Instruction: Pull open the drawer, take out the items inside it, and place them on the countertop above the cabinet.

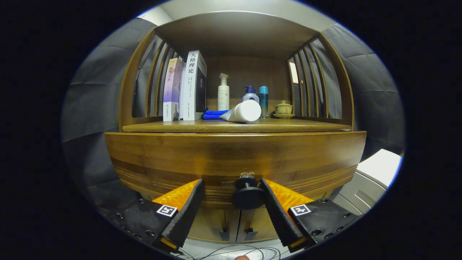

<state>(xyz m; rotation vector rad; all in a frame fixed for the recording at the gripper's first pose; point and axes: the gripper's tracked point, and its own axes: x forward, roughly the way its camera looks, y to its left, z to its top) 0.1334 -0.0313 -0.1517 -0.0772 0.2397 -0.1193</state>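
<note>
Fingers (187, 213) spread wide either side of the black knob (248, 195) at the drawer front's (234, 155) lower edge, not pressing it. I straddle it to pull. Drawer looks closed; a white tube (242, 112) lies on the countertop (234, 126) near its front edge.

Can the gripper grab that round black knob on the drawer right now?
Probably yes: the knob sits between the open gripper fingers, nearer one finger, with nothing blocking it.
</note>
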